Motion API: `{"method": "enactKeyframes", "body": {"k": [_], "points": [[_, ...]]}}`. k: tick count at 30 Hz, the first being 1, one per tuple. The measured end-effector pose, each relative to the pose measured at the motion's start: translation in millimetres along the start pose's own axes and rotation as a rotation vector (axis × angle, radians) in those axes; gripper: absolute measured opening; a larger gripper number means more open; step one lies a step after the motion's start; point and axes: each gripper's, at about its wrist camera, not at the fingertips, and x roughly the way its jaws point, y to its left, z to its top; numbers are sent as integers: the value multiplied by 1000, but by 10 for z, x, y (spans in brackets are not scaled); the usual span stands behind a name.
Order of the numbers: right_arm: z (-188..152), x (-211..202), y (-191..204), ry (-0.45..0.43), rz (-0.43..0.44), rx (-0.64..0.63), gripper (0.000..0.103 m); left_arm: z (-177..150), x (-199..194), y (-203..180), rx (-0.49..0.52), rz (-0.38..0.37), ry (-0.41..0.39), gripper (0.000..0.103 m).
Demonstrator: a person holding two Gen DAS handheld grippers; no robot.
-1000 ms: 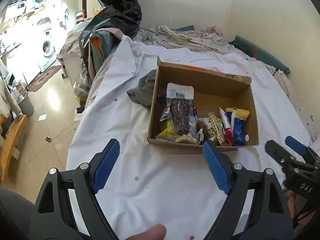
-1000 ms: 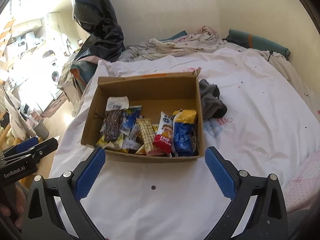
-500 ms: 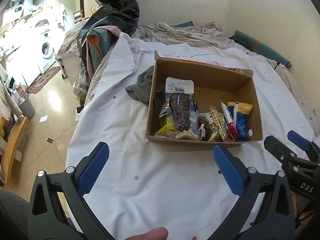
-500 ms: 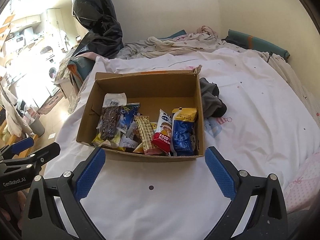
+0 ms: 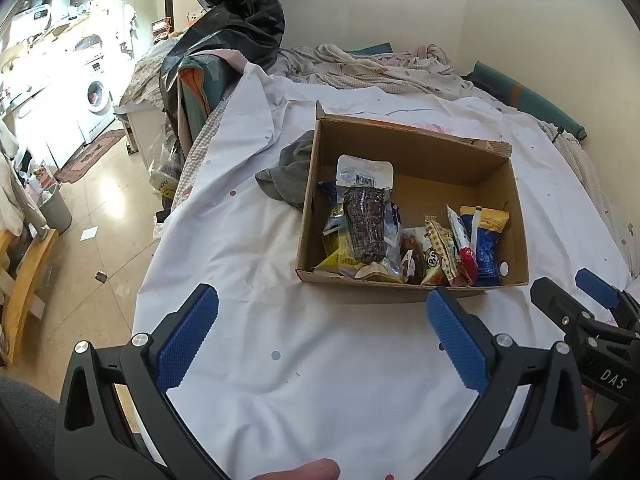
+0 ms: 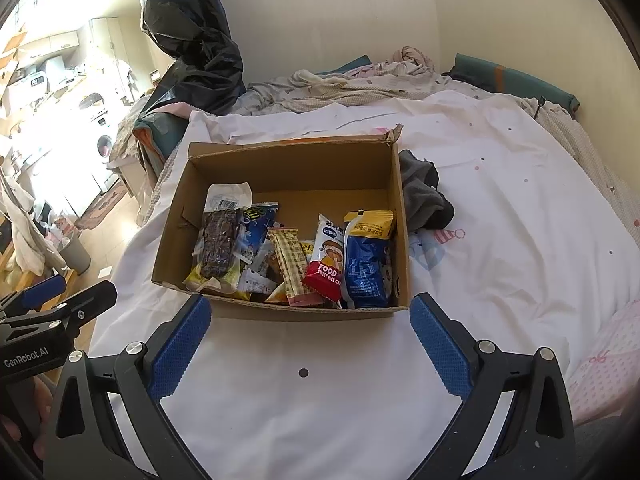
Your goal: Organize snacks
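An open cardboard box sits on a white sheet and holds several snack packets along its near side. A clear pack with a dark bar lies at the left, a blue and yellow bag at the right, a red and white packet beside it. My left gripper is open and empty, just short of the box. My right gripper is open and empty, in front of the box's near wall.
A grey cloth lies against the box's far side. Crumpled bedding and a black plastic bag lie behind. The bed's left edge drops to a tiled floor. A wall runs along the right.
My left gripper has opened wider and pulled back a little from the box. The right gripper has shifted slightly closer; the box and snacks have not moved.
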Motion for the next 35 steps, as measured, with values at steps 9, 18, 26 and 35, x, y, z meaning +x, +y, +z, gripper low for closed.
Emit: {"method": "enactKeyframes", "body": {"k": [9,18,26,35], "points": [[3,29,-27,12,10,20,103,14,2,4,-3,3,1,103],[5,5,-20,7,3,15,103,15,0,1,-4,2,1,103],[6,-16,1,-1,1,4,103,12,-3,-3,-6,1,1,103],[9,-16,6,-2,5,11,103,17,6,0,-18,-15,6,103]]}}
